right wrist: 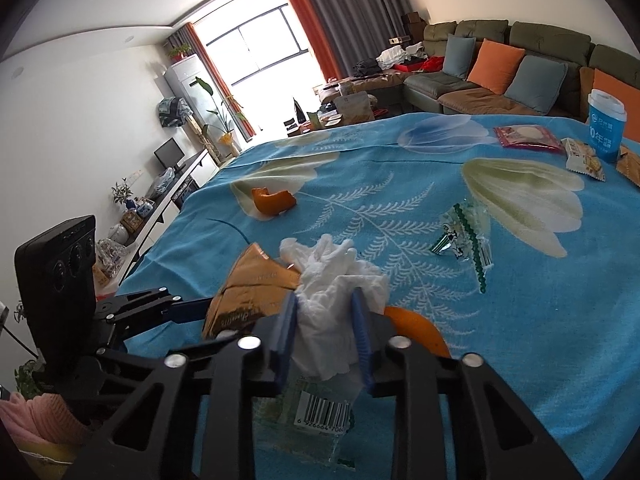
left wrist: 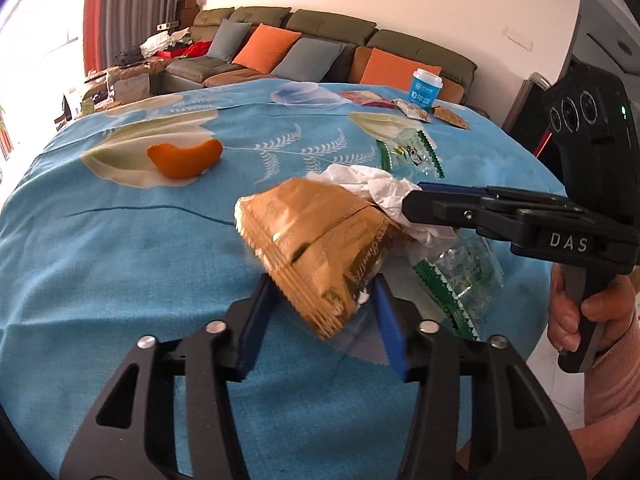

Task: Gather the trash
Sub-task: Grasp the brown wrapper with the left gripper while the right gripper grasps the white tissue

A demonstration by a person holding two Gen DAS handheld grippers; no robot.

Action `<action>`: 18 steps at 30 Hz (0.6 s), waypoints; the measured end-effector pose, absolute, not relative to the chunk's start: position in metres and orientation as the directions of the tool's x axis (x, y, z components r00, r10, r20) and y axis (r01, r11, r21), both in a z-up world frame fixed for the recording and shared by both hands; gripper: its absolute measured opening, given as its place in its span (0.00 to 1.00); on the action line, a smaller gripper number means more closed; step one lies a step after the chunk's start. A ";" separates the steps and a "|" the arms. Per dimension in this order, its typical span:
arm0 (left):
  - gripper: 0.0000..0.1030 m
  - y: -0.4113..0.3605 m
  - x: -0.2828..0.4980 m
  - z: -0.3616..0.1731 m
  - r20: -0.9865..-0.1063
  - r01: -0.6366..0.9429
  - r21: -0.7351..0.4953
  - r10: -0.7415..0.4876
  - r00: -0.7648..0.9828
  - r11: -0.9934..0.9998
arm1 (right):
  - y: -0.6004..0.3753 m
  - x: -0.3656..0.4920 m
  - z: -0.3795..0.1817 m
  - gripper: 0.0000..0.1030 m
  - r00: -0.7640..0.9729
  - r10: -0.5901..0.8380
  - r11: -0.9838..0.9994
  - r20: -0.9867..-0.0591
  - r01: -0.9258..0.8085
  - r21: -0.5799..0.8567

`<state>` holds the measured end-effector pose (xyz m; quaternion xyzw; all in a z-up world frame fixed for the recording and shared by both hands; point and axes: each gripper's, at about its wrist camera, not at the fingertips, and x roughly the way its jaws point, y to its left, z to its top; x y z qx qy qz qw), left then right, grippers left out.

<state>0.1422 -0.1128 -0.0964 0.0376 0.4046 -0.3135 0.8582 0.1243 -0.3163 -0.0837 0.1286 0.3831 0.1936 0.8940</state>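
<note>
My left gripper [left wrist: 324, 292] is shut on a gold-brown snack wrapper [left wrist: 316, 240] and holds it above the blue tablecloth. My right gripper [right wrist: 326, 322] is shut on a crumpled white tissue [right wrist: 332, 280], together with a clear green-edged wrapper with a barcode [right wrist: 320, 412] and an orange peel piece [right wrist: 416, 330] behind it. In the left wrist view the right gripper [left wrist: 412, 200] comes in from the right, holding the tissue [left wrist: 376, 188] beside the gold wrapper. An orange peel [left wrist: 184, 158] and a clear green-edged wrapper [left wrist: 412, 152] lie on the cloth.
At the table's far side stand a blue paper cup [left wrist: 426, 90], a red packet [left wrist: 366, 98] and small snack packets [left wrist: 416, 110]. The floral blue tablecloth [left wrist: 120, 248] covers the whole table. A sofa with cushions [left wrist: 320, 48] lies beyond.
</note>
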 end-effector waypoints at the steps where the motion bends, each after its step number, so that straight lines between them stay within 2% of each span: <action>1: 0.36 -0.111 0.143 -0.096 -0.717 0.565 -0.193 -0.509 0.477 0.802 | -0.316 0.124 -0.083 0.20 0.631 0.446 0.892 -0.635 -0.251 0.376; 9: 0.12 -0.100 0.148 -0.098 -0.704 0.536 -0.240 -0.525 0.478 0.809 | -0.313 0.124 -0.080 0.13 0.636 0.446 0.893 -0.630 -0.263 0.366; 18: 0.10 -0.089 0.142 -0.093 -0.682 0.527 -0.262 -0.541 0.492 0.809 | -0.314 0.123 -0.069 0.12 0.657 0.449 0.890 -0.605 -0.269 0.368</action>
